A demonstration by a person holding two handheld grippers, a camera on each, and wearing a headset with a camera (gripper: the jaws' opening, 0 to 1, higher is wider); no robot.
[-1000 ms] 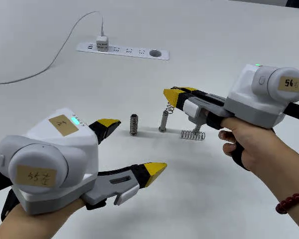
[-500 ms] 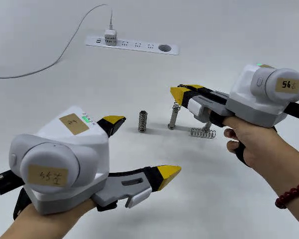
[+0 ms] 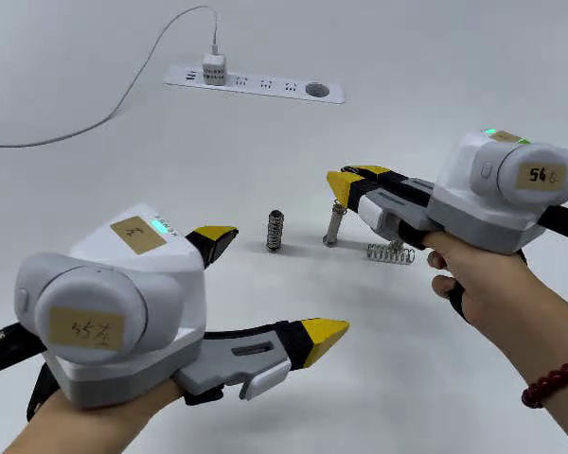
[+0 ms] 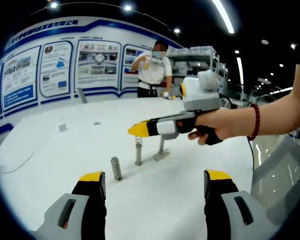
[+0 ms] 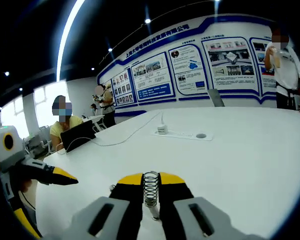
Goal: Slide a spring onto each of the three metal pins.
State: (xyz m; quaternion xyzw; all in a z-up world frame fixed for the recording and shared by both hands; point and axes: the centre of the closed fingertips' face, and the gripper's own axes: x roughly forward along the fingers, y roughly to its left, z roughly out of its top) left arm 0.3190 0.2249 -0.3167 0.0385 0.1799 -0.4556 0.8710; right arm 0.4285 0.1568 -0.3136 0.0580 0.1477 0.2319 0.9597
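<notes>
Three metal pins stand on the white table. The left pin [image 3: 275, 230] [image 4: 116, 168] wears a dark spring. My right gripper [image 3: 344, 183] [image 5: 150, 181] is shut on a silver spring [image 3: 338, 209] [image 5: 150, 188] [image 4: 138, 141] at the top of the middle pin [image 3: 333, 231] [image 4: 138, 156]. The third pin [image 3: 395, 244] [image 4: 162, 147] is partly hidden behind that gripper, and a loose spring [image 3: 390, 253] lies at its base. My left gripper [image 3: 270, 282] [image 4: 155, 177] hovers open and holding nothing, nearer me and to the left of the pins.
A white power strip [image 3: 256, 83] [image 5: 182, 134] with a plugged charger and cable lies at the far side of the table. People stand and sit beyond the table in the gripper views. Bare tabletop surrounds the pins.
The right gripper has kept hold of the spring at the middle pin's top. The left gripper stayed open and drifted slightly. Most of the shift comes from the head camera.
</notes>
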